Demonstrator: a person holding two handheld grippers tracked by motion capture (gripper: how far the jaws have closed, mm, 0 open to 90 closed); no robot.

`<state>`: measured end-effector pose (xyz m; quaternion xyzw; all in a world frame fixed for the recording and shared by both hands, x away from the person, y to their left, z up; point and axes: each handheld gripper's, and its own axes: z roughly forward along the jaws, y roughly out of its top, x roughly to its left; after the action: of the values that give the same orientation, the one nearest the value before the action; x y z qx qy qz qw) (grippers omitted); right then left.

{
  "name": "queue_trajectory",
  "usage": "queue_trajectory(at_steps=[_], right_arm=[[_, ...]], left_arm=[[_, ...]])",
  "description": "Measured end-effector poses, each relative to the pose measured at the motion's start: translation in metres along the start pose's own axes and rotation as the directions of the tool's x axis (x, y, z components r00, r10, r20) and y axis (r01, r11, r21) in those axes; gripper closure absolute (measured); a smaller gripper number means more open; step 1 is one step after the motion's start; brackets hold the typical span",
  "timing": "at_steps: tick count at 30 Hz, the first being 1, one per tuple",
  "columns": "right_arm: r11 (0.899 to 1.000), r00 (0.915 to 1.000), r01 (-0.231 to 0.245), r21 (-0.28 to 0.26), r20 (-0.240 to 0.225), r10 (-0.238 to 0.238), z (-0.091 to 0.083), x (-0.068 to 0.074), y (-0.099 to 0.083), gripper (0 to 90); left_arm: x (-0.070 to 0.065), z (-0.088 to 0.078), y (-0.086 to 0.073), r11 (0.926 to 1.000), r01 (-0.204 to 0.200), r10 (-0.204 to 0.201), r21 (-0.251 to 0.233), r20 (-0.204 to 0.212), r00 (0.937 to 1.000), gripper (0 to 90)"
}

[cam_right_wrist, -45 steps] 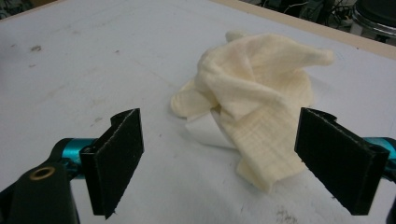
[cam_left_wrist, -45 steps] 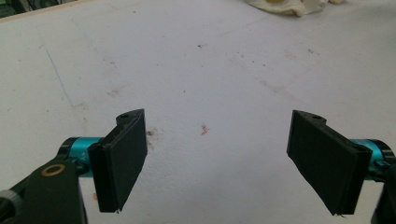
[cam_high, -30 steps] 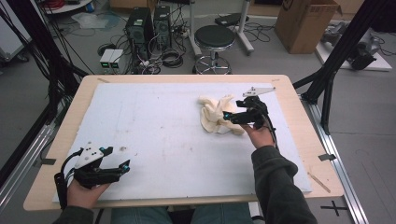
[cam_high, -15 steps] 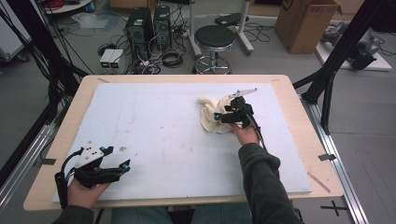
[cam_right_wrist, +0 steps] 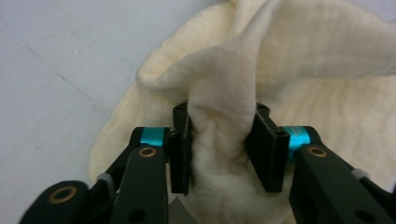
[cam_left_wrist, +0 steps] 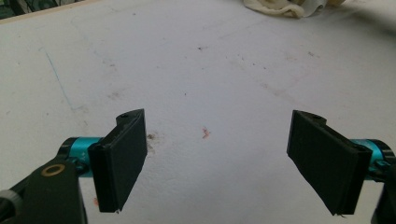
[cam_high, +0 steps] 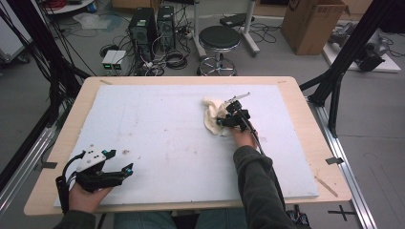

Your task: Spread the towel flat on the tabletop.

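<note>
Cream cloth (cam_right_wrist: 261, 74) bunched on table (cam_high: 157, 119), right hand-held gripper (cam_right_wrist: 223, 149) clamped on it, left hand-held gripper (cam_left_wrist: 219, 161) spread apart.

A wooden table (cam_high: 305, 102) carries 1 white board (cam_high: 157, 129) with small stains. A crumpled cream cloth (cam_high: 211, 114) lies on the board's far right part.

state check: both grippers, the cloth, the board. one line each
left gripper: open, jaws wide apart, nothing between them, near the table's front left corner
right gripper: shut on a bunched fold of the cloth
cream cloth: crumpled, lying on the board, one fold pinched
white board: flat on the wooden table, scuffed with small reddish marks
</note>
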<state>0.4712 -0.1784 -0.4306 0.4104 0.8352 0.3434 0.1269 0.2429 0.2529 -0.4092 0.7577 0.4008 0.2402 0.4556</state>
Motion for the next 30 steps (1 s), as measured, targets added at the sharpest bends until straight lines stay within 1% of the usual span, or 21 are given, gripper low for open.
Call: queue_trajectory(at_steps=[5,8,9,13,16,19,25,30], right_arm=[[1.0,0.9995,-0.022,-0.001,-0.021,0.022,-0.001,-0.003,0.0,76.1],[1.0,0.9996,-0.009,-0.008,-0.028,0.009,-0.005,-0.003,0.001,78.9],[1.0,0.9996,-0.006,-0.008,-0.027,0.006,-0.008,-0.002,0.001,79.3],[0.998,0.9994,0.005,-0.055,-0.035,-0.007,-0.023,-0.003,0.005,79.7],[0.997,0.9989,0.002,-0.081,-0.047,-0.006,-0.032,-0.004,0.006,79.9],[0.994,0.9983,0.013,-0.104,-0.056,-0.019,-0.042,-0.004,0.007,79.9],[0.989,0.9962,0.021,-0.147,-0.08,-0.033,-0.06,0.003,0.008,79.9],[0.98,0.9937,0.023,-0.198,-0.103,-0.044,-0.077,0.011,0.009,80.0]], left_arm=[[0.0,0.0,0.0,1.0,-0.002,0.002,0.001,0.0,1.0,20.6],[0.0,0.0,0.0,1.0,-0.004,0.004,0.003,0.0,1.0,20.5],[0.0,0.0,0.0,1.0,-0.006,0.006,0.002,0.001,1.0,20.5],[0.0,0.001,0.0,1.0,-0.001,0.001,0.004,0.001,1.0,20.5],[-0.001,0.001,-0.001,1.0,-0.003,0.003,0.007,0.001,1.0,20.5],[-0.001,0.001,-0.001,0.9999,-0.005,0.005,0.008,-0.001,1.0,20.5],[-0.001,0.001,-0.001,1.0,-0.003,0.003,0.008,-0.003,1.0,20.5],[-0.002,0.001,-0.001,0.9999,-0.006,0.006,0.009,-0.002,1.0,20.5]])
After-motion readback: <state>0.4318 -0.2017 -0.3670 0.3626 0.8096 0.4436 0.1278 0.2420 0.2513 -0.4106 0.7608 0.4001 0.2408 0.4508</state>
